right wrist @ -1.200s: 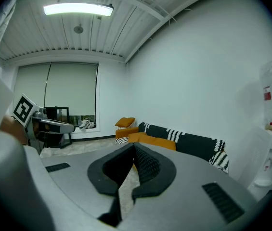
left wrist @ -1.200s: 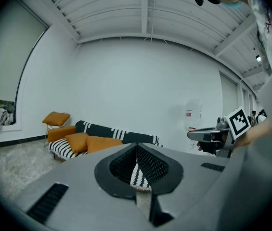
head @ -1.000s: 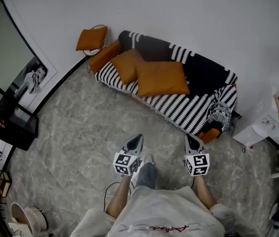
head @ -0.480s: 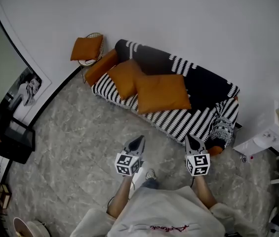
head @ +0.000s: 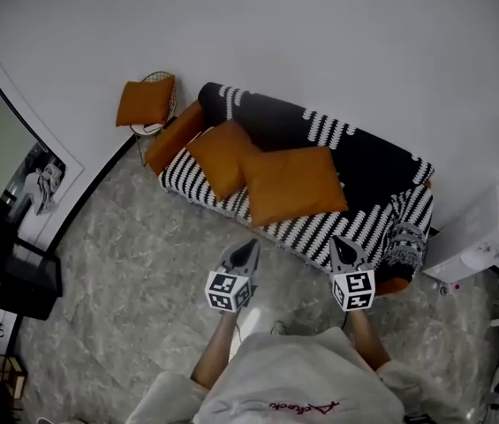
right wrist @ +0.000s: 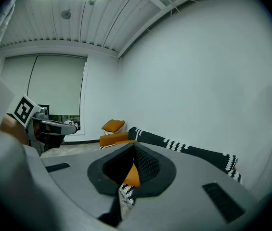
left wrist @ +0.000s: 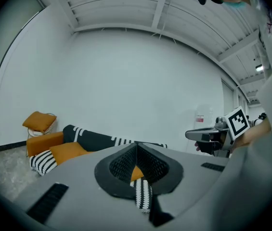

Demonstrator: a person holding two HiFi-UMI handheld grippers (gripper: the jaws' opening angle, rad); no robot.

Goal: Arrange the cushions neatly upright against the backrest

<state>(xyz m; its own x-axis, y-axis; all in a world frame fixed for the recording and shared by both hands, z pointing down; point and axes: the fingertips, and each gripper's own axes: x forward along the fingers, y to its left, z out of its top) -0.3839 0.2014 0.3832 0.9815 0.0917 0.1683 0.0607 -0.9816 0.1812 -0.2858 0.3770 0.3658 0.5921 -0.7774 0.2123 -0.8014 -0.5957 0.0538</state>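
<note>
Cushions (head: 295, 185) are in neither tong: the left gripper (head: 245, 254) and right gripper (head: 344, 253) are both clenched on nothing, side by side, tips aimed at the sofa (head: 381, 162). Just past those tips, two orange ones lie flat on the striped seat (head: 315, 223), the large cushion (head: 295, 185) touching the smaller cushion (head: 221, 155) on its left, neither upright against the black backrest (head: 271, 113). A third cushion (head: 145, 102) sits on a wire chair (head: 162, 79) beside the sofa's left end, near the wall (head: 320, 25).

A large orange cushion (head: 293, 184) lies touching a smaller cushion (head: 221, 155) on the striped sofa (head: 320, 226).
</note>
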